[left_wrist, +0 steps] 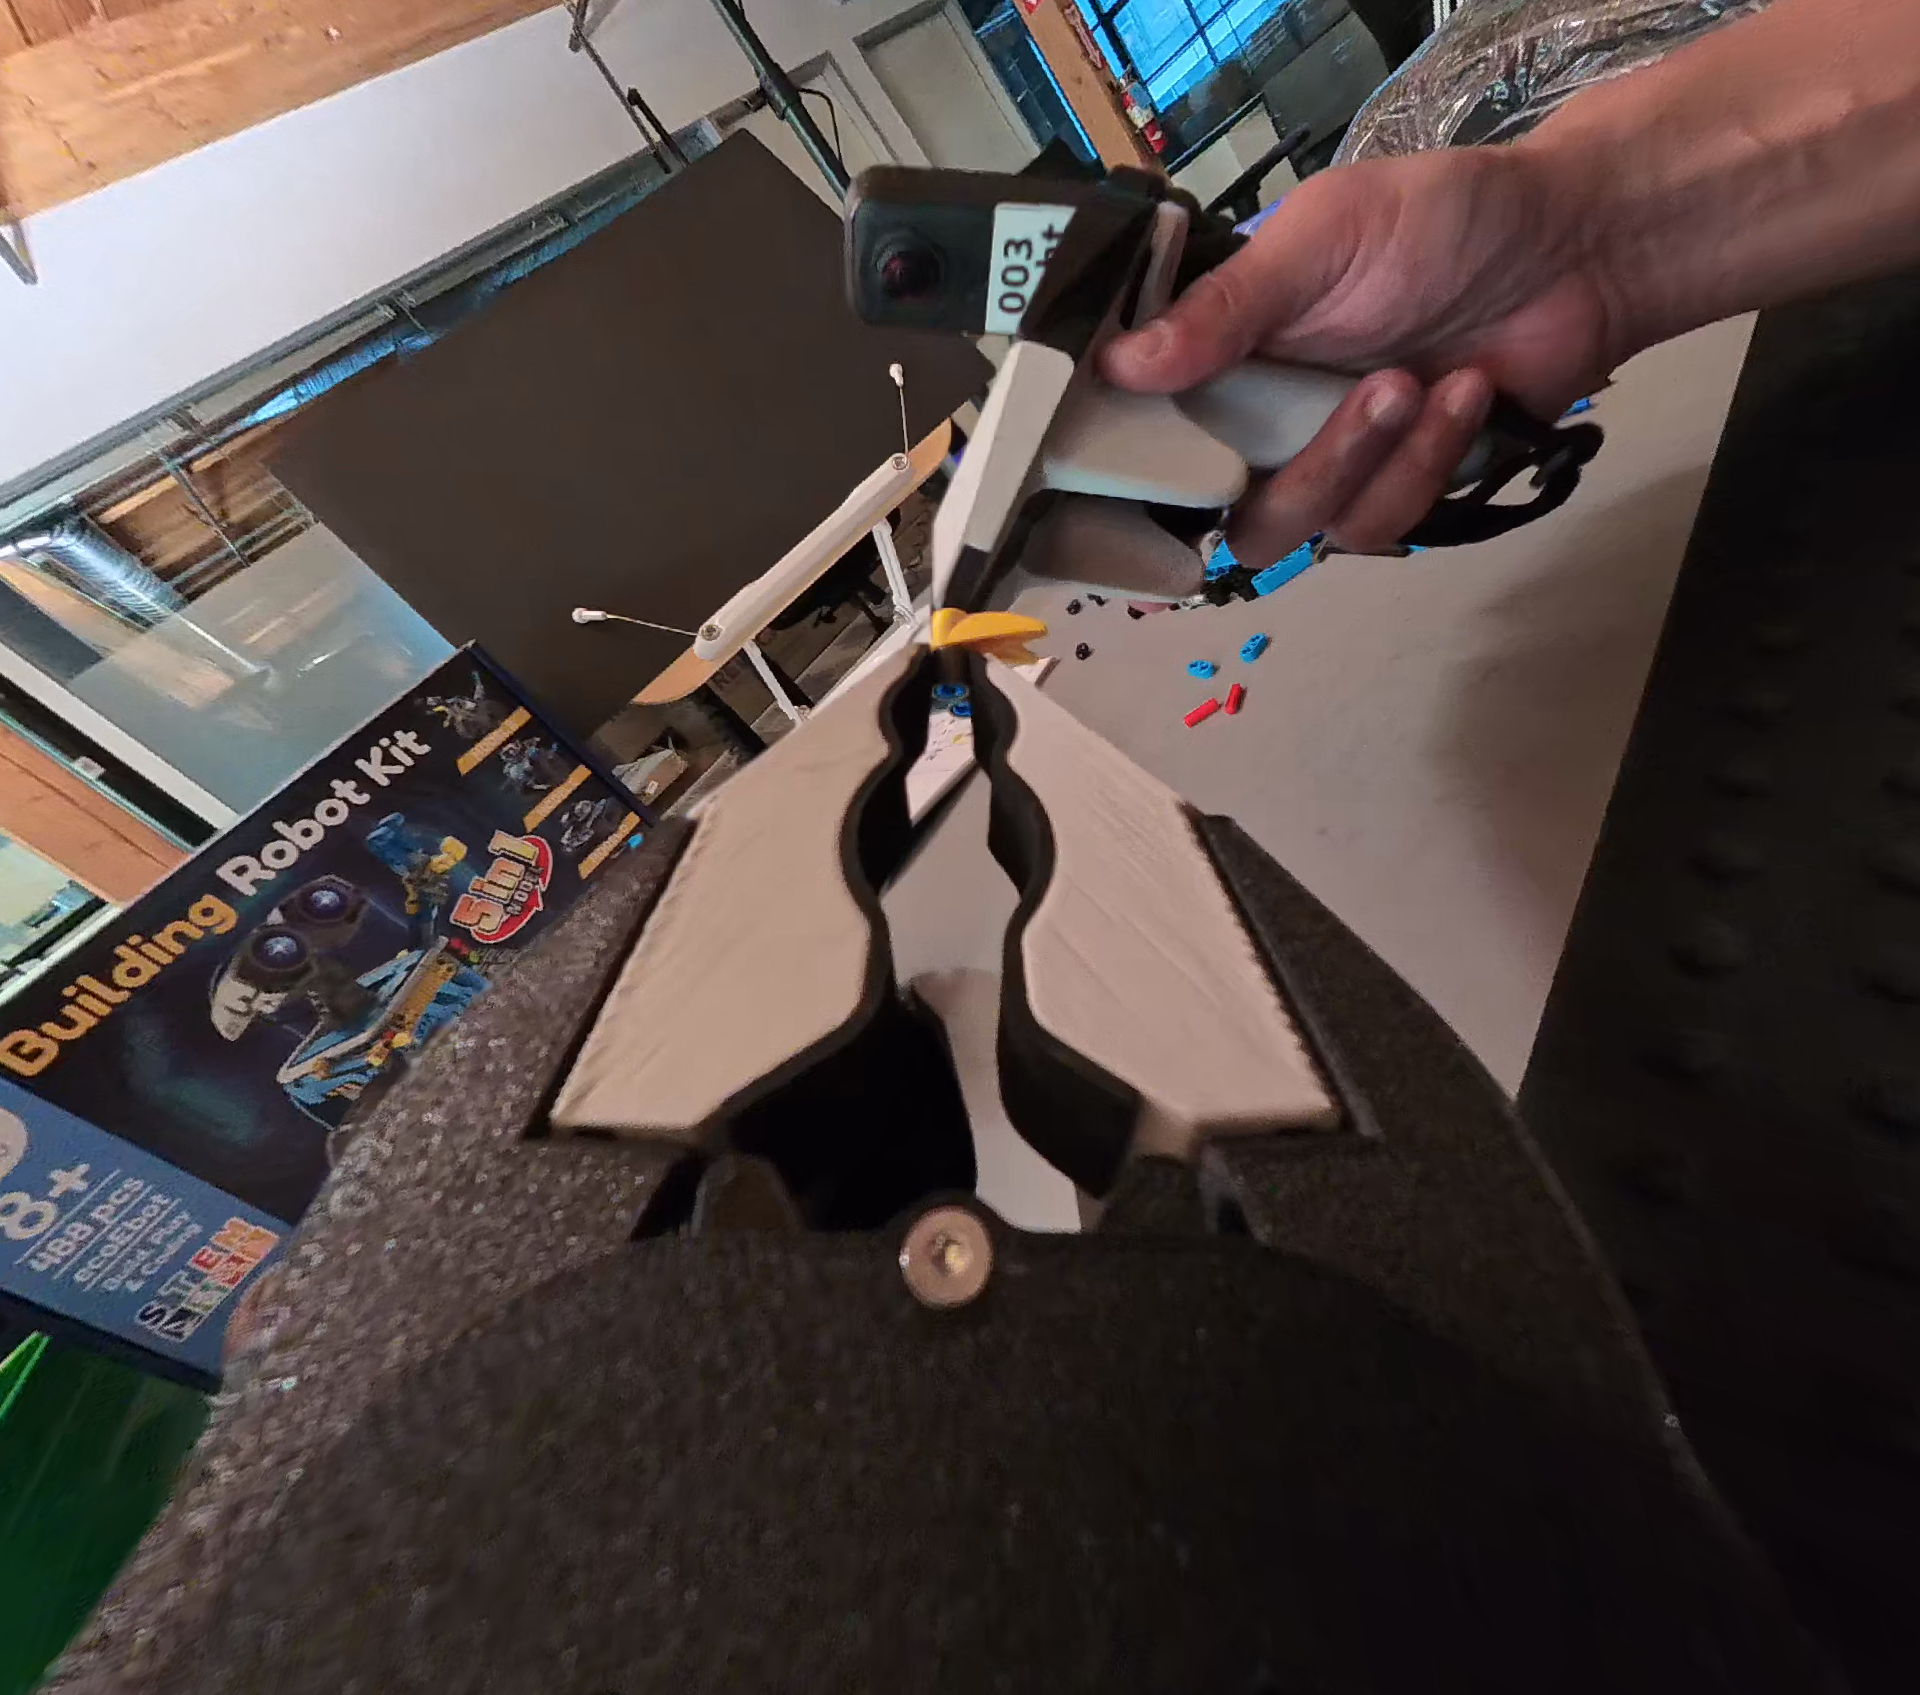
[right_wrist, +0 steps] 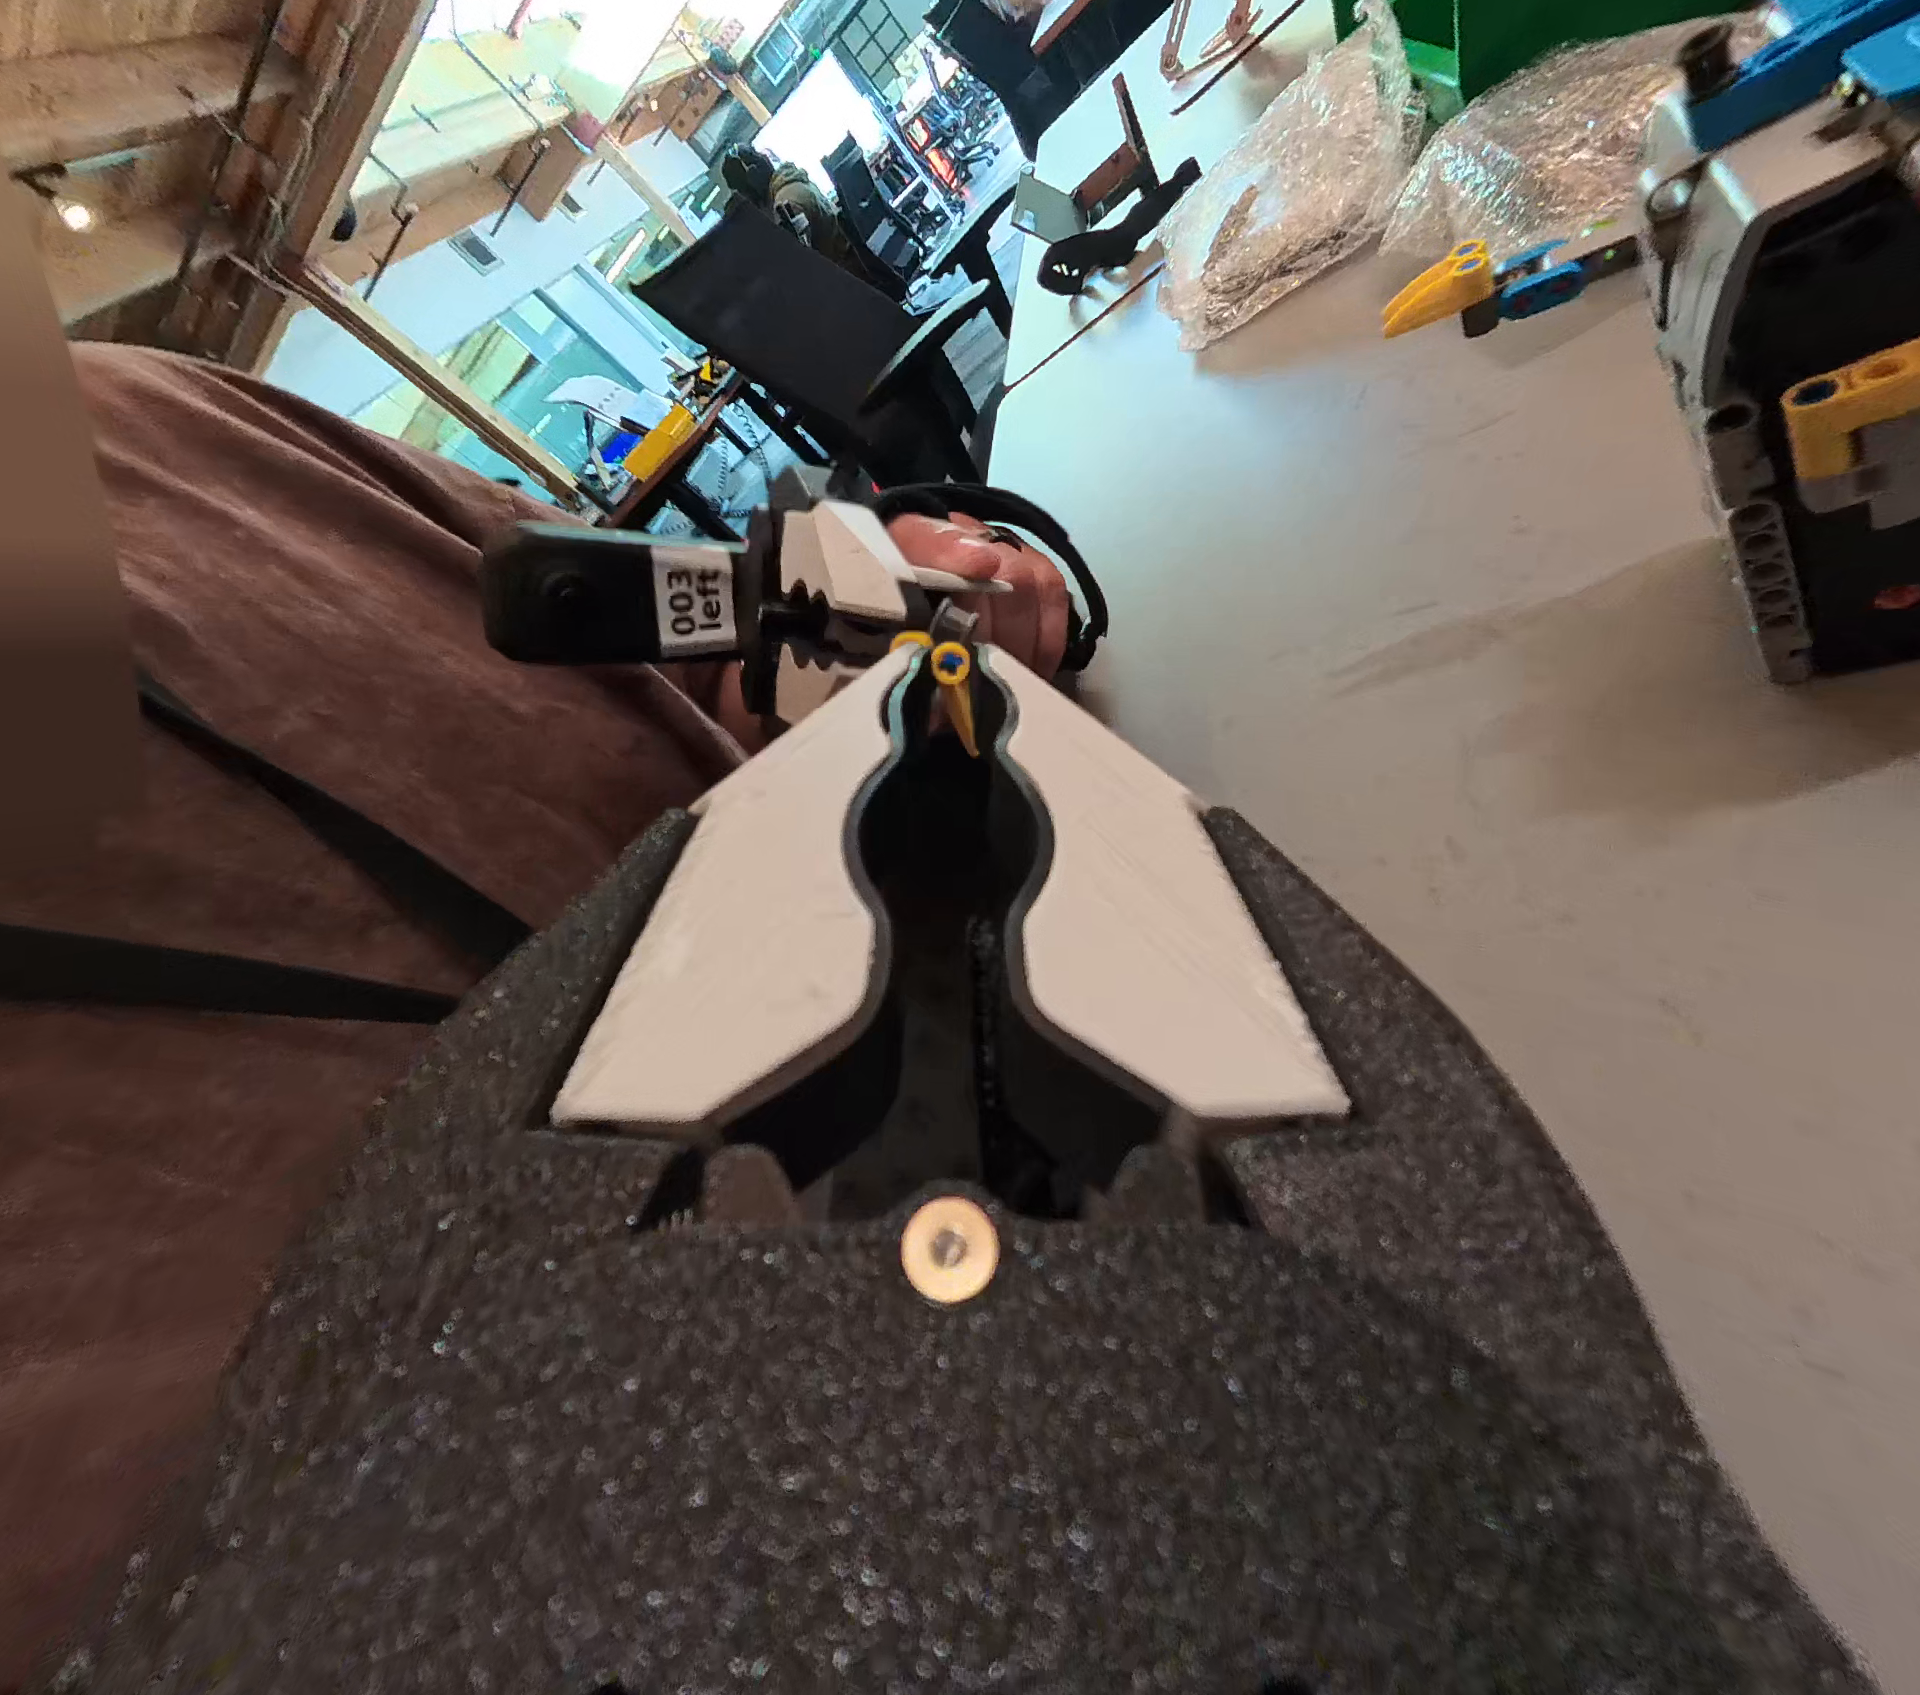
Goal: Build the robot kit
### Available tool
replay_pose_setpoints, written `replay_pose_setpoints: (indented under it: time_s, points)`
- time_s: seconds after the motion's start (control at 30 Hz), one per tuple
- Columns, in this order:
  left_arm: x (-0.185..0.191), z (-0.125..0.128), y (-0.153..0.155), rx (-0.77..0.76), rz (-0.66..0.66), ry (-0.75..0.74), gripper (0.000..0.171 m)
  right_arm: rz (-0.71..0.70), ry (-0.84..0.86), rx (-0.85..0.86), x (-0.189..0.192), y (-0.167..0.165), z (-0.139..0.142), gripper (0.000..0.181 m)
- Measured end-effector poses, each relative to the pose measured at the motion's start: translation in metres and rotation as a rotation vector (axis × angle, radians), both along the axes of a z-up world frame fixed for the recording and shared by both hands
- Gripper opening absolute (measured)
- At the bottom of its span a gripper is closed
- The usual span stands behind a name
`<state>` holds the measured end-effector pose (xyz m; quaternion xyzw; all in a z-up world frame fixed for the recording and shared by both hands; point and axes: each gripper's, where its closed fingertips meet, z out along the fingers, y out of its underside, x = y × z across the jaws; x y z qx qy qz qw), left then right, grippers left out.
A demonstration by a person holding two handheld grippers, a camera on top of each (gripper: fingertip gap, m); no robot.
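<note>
Yellow claw-shaped piece (right_wrist: 954,689) with blue pin pinched in right gripper (right_wrist: 948,677) jaws; left gripper (left_wrist: 948,658) jaws narrow, at same piece.

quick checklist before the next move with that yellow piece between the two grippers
1. Right gripper grips the yellow piece: ok, shut on it at the tips.
2. Left gripper also grips the yellow piece: cannot tell, tips nearly closed right at it.
3. Blue pin seated in the yellow piece: ok, it shows in the hole.
4. Loose red and blue bits on the table out of the way: ok, off to the side.
5. Grey model apart from the grippers: ok.
</note>
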<state>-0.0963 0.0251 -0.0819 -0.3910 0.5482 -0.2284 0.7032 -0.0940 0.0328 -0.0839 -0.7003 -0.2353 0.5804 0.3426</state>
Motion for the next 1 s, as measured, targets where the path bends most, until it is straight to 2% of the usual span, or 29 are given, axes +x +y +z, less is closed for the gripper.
replay_pose_setpoints:
  time_s: [0.17,0.57,0.9,1.0]
  points:
    - [-0.004,0.006,0.002,-0.105,-0.052,-0.052,0.007,0.011,-0.053,0.101,-0.007,-0.005,-0.002,0.007]
    - [-0.008,0.011,0.002,-0.157,-0.084,-0.089,0.007,-0.038,-0.04,0.227,-0.007,-0.005,0.011,0.007]
    - [-0.006,0.009,-0.003,-0.124,-0.087,-0.074,0.006,-0.023,-0.024,0.209,-0.006,-0.006,0.008,0.007]
    - [-0.006,0.009,-0.005,-0.118,-0.093,-0.072,0.006,0.007,0.027,0.149,-0.006,-0.008,0.007,0.007]
